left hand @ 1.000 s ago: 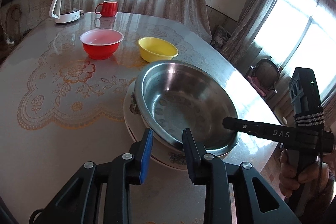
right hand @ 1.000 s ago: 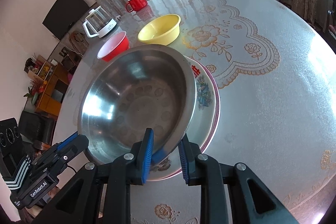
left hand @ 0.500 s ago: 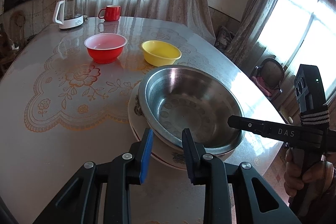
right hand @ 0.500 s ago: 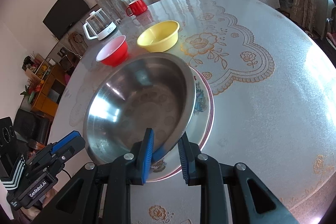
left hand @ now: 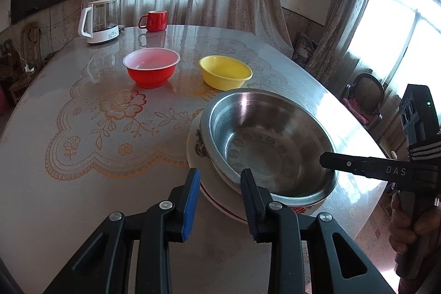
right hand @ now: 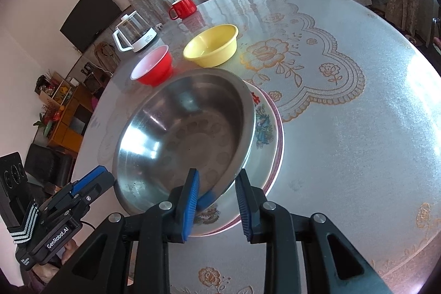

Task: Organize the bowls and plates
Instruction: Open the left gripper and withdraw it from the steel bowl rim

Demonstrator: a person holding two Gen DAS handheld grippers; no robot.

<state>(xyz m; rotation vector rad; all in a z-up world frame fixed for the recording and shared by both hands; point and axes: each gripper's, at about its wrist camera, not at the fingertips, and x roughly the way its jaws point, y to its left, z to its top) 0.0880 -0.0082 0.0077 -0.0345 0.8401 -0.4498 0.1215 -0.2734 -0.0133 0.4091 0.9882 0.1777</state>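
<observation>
While both grippers sit at the near edge of the steel bowl [left hand: 271, 141], their jaws have just been opening. The left gripper [left hand: 219, 196] has its pads apart with the bowl's rim and the plate edge between them, neither pad pressing. The right gripper [right hand: 216, 196] likewise stands parted around the rim, the left pad close to it; whether it touches I cannot tell. The steel bowl rests slightly off-centre on a stack of floral plates [right hand: 266, 128] lying on the lace-patterned table [left hand: 82, 128]. Beyond it, apart from each other, stand a yellow bowl [left hand: 225, 72] and a red bowl [left hand: 151, 67]. Farthest back are a red mug [left hand: 154, 20] and a glass kettle [left hand: 100, 19].
</observation>
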